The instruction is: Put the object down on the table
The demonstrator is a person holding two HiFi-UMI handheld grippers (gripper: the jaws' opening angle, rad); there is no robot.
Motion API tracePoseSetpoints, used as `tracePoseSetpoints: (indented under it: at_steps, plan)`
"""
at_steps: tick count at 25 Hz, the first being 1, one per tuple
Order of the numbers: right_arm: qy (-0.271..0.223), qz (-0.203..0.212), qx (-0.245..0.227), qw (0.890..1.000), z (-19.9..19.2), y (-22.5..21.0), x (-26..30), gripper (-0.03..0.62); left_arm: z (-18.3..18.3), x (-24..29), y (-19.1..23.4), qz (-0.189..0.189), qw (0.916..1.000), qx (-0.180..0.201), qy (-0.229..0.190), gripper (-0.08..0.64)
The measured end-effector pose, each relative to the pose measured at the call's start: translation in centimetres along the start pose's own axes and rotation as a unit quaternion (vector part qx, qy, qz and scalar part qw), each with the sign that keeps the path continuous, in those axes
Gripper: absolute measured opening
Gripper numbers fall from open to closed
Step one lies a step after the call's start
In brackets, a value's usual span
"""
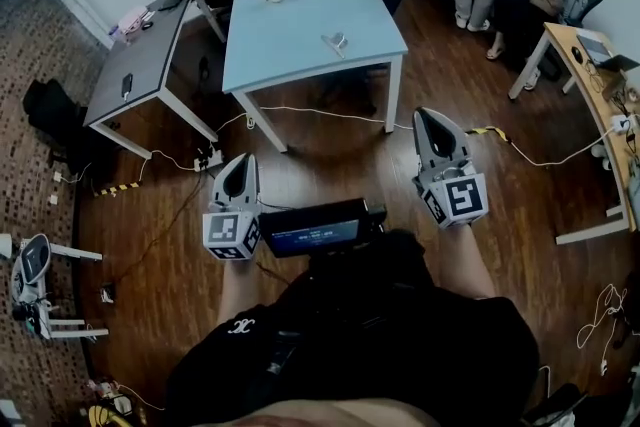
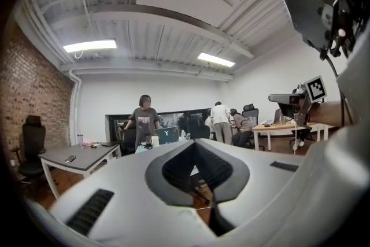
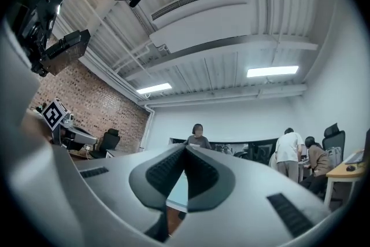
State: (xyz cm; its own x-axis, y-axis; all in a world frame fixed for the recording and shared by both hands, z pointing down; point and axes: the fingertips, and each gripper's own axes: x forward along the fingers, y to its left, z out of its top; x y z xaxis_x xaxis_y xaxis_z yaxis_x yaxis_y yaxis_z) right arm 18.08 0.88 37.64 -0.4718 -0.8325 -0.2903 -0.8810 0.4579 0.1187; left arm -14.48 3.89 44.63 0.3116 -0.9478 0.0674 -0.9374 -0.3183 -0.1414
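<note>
At the lower left of the head view, my left claw (image 1: 243,165) hangs over the wooden floor (image 1: 330,160), its jaws together with nothing between them. In the upper middle of the frame stands the light blue table (image 1: 290,55). A small pale object (image 1: 335,42), too small to tell what it is, lies on the table's right part, well apart from both claws. Right of centre, my right claw (image 1: 430,115) has its jaws closed tight and is likewise empty.
</note>
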Motion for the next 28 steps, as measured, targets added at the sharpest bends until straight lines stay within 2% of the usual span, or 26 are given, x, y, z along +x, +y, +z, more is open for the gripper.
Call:
tracePoseSetpoints:
  at_steps: [8, 15, 28]
  plan:
    - [-0.014, -0.014, -0.009, 1.0, 2.1, -2.2, -2.3, -0.023, 2.5, -1.0, -3.6, -0.001, 0.9998, 0.008, -0.02, 0.005]
    - [-0.016, -0.009, -0.028, 0.999, 3.2, -2.3, -3.7, -0.023, 3.0, -0.9, -5.5, 0.004, 0.9999, -0.001, -0.017, 0.005]
    - [-0.008, -0.001, -0.027, 1.0, 2.7, -2.4, -3.9, -0.023, 3.4, -0.7, -5.8, 0.009, 0.9998, 0.007, -0.016, 0.005]
